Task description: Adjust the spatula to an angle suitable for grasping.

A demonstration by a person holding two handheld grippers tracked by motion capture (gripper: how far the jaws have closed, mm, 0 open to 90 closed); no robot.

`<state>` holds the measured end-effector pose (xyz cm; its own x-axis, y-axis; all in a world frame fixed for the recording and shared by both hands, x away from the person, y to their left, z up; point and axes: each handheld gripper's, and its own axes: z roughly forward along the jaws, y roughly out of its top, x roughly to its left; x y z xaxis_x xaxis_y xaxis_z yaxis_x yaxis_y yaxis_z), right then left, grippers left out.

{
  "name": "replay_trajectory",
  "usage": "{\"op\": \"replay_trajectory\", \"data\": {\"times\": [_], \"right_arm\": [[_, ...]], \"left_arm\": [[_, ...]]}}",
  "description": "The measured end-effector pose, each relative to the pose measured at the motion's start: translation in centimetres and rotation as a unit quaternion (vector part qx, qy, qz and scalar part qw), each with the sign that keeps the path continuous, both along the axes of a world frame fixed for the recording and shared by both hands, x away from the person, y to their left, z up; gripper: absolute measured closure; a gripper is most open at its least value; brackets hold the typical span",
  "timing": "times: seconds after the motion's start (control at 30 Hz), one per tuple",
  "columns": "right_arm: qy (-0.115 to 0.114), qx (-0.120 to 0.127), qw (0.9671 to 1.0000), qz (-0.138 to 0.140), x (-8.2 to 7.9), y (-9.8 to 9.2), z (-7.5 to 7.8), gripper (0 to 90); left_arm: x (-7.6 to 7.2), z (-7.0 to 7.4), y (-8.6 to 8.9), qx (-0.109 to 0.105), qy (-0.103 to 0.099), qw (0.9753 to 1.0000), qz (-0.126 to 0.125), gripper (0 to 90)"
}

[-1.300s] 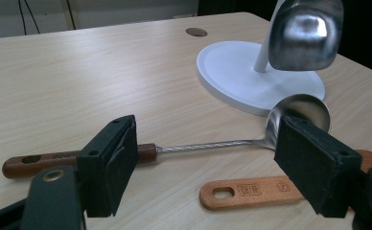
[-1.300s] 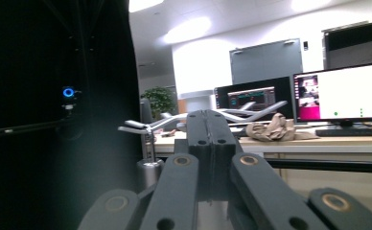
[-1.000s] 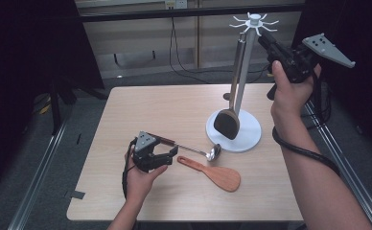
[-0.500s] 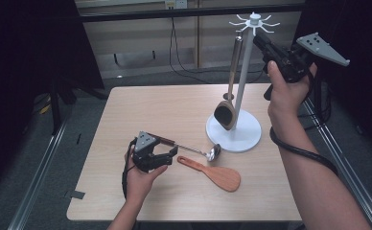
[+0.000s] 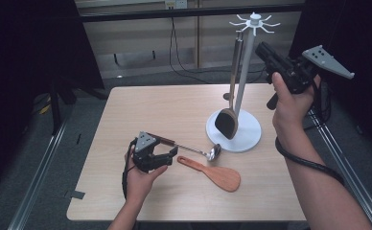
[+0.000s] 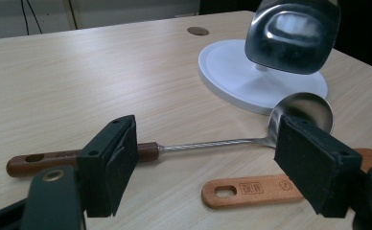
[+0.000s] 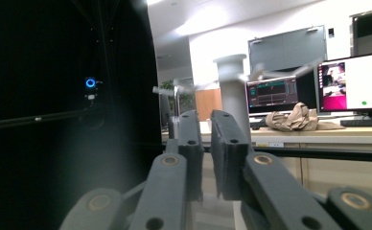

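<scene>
A white utensil stand (image 5: 233, 130) rises at the table's right, its hooked top (image 5: 255, 19) high up. From a hook hangs a dark-headed spatula (image 5: 226, 122), its shiny head (image 6: 292, 36) over the stand base (image 6: 232, 67). My right gripper (image 5: 265, 50) is held in the air just right of the stand's top, jaws almost together with nothing between them (image 7: 205, 158). A steel ladle (image 5: 193, 151) with a brown handle lies on the table. My left gripper (image 5: 167, 154) is open, its jaws on either side of the ladle's shaft (image 6: 208, 143), apart from it.
A wooden rice paddle (image 5: 213, 172) lies just in front of the ladle, its handle end (image 6: 251, 189) close to my left jaws. The table's left and far parts are bare wood. Black frame rails and cables stand behind the table.
My right gripper has drawn back to the right, away from the stand's top. The hanging spatula has swung a little. My left gripper has stayed put.
</scene>
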<state>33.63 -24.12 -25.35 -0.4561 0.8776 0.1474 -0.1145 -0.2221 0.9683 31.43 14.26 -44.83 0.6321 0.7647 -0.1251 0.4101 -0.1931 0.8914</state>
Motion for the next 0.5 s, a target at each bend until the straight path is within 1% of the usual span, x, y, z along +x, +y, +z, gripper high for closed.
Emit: {"op": "replay_trajectory", "data": {"times": [0.07,0.13,0.17,0.4,0.5], "right_arm": [[0.003,0.001,1.0000,0.007,-0.3,-0.2,-0.6,78.9],[0.009,0.002,0.9999,0.011,-0.6,-0.4,-1.3,75.4],[0.012,0.003,0.9998,0.015,-0.8,-0.4,-1.7,72.8],[0.033,0.010,0.9990,0.027,-2.0,-0.9,-4.5,59.3],[0.040,0.008,0.9988,0.028,-2.4,-1.0,-5.5,54.7]], "left_arm": [[0.0,0.0,-0.1,0.000,0.001,1.0000,0.000,22.9],[0.0,0.0,0.0,0.006,0.001,1.0000,-0.003,22.9],[0.0,-0.1,-0.1,0.005,0.000,1.0000,-0.002,22.9],[0.1,-0.3,-0.1,0.005,0.003,1.0000,0.001,22.8],[0.1,-0.4,-0.1,0.009,0.005,0.9999,0.001,22.8]]}}
